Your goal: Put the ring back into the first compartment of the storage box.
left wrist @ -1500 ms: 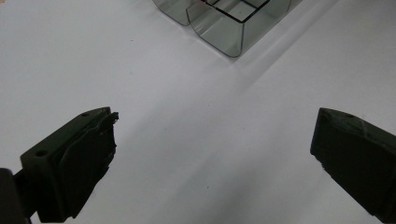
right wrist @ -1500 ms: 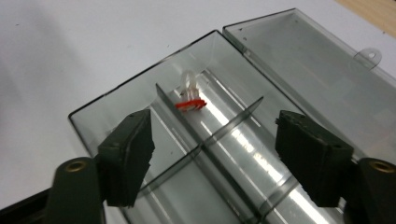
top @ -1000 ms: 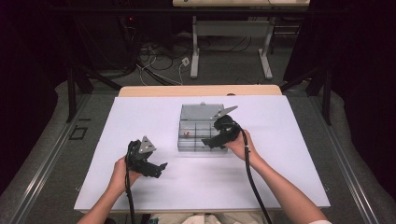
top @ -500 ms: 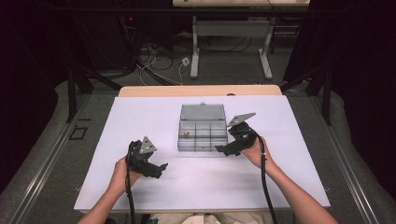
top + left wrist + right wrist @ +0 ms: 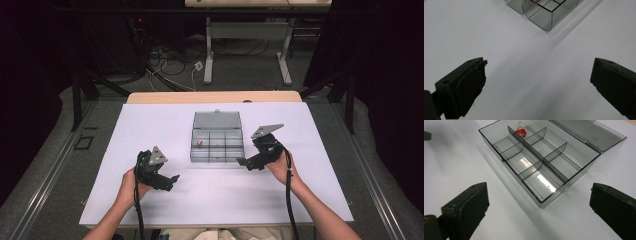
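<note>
A clear grey compartment box [image 5: 217, 161] lies in the middle of the white table with its lid [image 5: 217, 120] folded back flat. One small red piece [image 5: 199, 144] sits in a far left compartment. My right gripper [image 5: 243, 164] is just off the box's right front corner, aimed at it. Its jaws have just been opening and stand open with nothing between them. In the right gripper view [image 5: 539, 205] the box [image 5: 541, 182] and the red piece [image 5: 521, 131] lie ahead. My left gripper [image 5: 171, 181] rests open near the front left, with bare table between its jaws [image 5: 537, 82].
The white table top [image 5: 310, 200] spreads wide around the box. A wooden strip [image 5: 215, 96] runs along its far edge. Beyond it are table legs and cables on the floor. A corner of the box [image 5: 541, 17] lies ahead in the left gripper view.
My right gripper has drawn back from over the box to the table on its right, and its jaws look wider. The left gripper has stayed put.
</note>
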`<act>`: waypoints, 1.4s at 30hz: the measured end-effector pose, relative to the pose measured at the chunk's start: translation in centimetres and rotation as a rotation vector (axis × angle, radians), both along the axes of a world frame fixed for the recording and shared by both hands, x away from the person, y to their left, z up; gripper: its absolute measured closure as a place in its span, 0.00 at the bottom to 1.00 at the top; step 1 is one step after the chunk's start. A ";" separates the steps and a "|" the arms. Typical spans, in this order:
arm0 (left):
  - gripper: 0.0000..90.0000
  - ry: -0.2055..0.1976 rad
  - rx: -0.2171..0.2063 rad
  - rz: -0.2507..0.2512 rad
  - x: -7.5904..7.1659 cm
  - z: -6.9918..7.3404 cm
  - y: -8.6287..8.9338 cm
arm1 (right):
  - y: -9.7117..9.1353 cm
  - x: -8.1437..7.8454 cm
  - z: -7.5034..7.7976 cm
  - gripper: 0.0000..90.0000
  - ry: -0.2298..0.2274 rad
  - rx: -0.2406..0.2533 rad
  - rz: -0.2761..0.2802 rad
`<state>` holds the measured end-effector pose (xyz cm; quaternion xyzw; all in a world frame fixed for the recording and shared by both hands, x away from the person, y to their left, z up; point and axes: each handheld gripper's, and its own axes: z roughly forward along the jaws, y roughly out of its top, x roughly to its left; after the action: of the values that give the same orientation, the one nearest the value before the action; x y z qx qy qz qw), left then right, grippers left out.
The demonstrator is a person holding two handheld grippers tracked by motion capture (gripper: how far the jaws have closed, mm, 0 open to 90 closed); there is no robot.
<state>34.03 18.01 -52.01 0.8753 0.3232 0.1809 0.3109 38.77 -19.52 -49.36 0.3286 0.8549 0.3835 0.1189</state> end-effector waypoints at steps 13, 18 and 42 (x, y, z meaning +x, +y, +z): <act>0.00 -0.005 -0.003 -0.002 0.0 0.0 -0.1 | -0.9 -0.6 -0.2 0.00 0.001 -0.007 -0.003; 0.00 -0.005 0.003 -0.004 0.0 0.0 -0.1 | -1.1 -0.5 -0.2 0.00 0.009 -0.019 -0.002; 0.00 -0.014 0.002 -0.016 -0.1 0.0 -0.4 | -1.8 0.0 -0.4 0.00 0.008 -0.018 -0.032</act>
<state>33.92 17.59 -51.97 0.8769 0.3139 0.1850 0.3135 38.75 -21.28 -49.80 0.3428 0.8533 0.3727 0.1245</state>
